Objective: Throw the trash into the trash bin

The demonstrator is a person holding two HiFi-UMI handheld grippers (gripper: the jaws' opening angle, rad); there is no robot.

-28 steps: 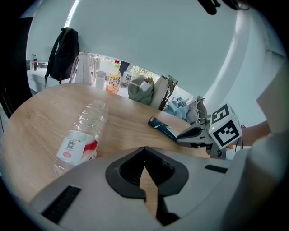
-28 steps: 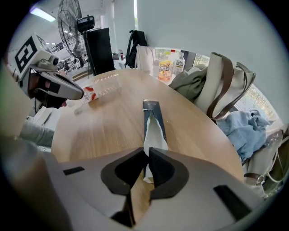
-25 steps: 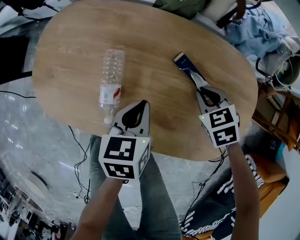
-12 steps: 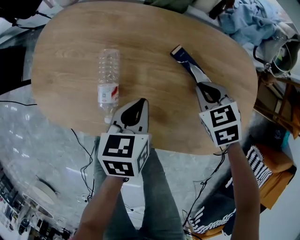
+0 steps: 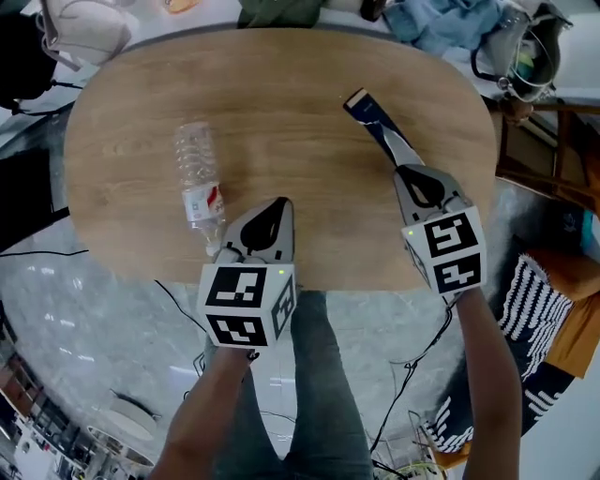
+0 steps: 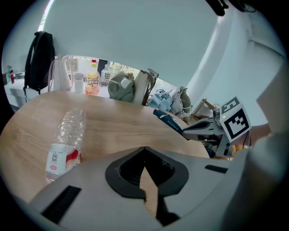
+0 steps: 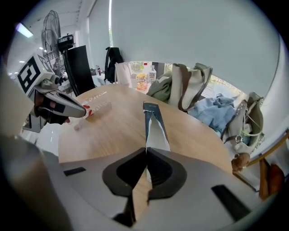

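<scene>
Two pieces of trash are in play, and neither is binned yet. The right gripper (image 5: pixel 403 169) is clenched on the near end of a flattened blue-and-white packet (image 5: pixel 373 122), which sticks out ahead of it over the worktop (image 5: pixel 300 75). Whether the packet's far end is clear of the wood cannot be told. The left gripper (image 5: pixel 281 201) hangs at the near edge with its jaws pressed together and nothing between them, just beside the cap end of a clear plastic bottle (image 5: pixel 195 178). That bottle lies on its side, untouched, well apart from the packet. No trash bin can be picked out in any view, only a bag (image 5: pixel 525 47) and clothes (image 5: pixel 436 19) heaped past the far side of the worktop. So the tally reads: packet grasped, carry and drop still to come; bottle not yet picked up. The left gripper would have to open before it can take the bottle.
</scene>
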